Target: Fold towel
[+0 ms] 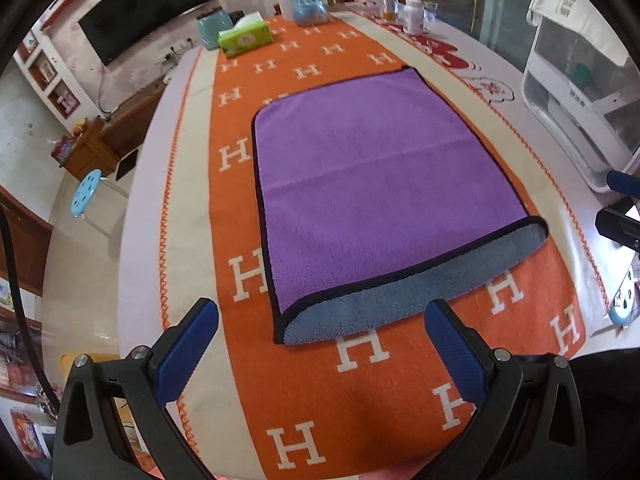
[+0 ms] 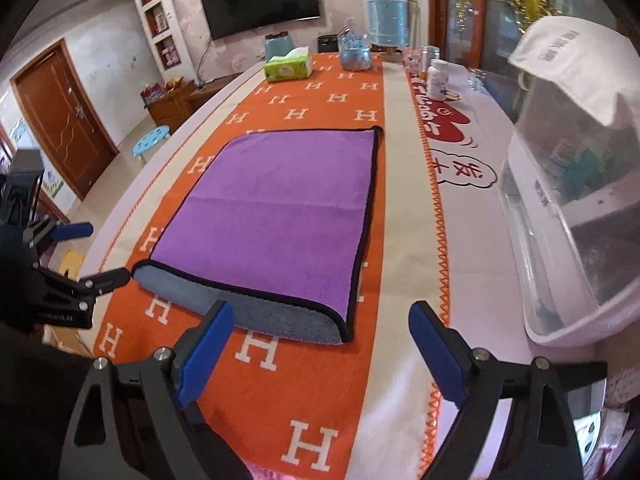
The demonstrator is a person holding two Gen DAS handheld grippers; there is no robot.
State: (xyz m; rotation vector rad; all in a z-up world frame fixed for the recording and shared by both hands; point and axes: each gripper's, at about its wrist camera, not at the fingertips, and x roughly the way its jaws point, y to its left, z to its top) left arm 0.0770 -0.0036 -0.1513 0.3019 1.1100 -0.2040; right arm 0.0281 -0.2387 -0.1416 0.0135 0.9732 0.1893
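Observation:
A purple towel (image 1: pixel 368 176) with black trim lies folded once on the orange runner (image 1: pixel 360 400), its grey underside (image 1: pixel 400 304) showing along the near fold. It also shows in the right wrist view (image 2: pixel 276 216). My left gripper (image 1: pixel 320 320) is open and empty, hovering just short of the towel's near edge. My right gripper (image 2: pixel 320 324) is open and empty, near the towel's near right corner. The left gripper also shows at the left of the right wrist view (image 2: pixel 96 252).
A white plastic box (image 2: pixel 580 216) stands along the table's right side. A green tissue box (image 1: pixel 244 38), a blue jar (image 1: pixel 308 4) and bottles (image 1: pixel 412 14) sit at the far end. A blue stool (image 1: pixel 86 196) stands on the floor at the left.

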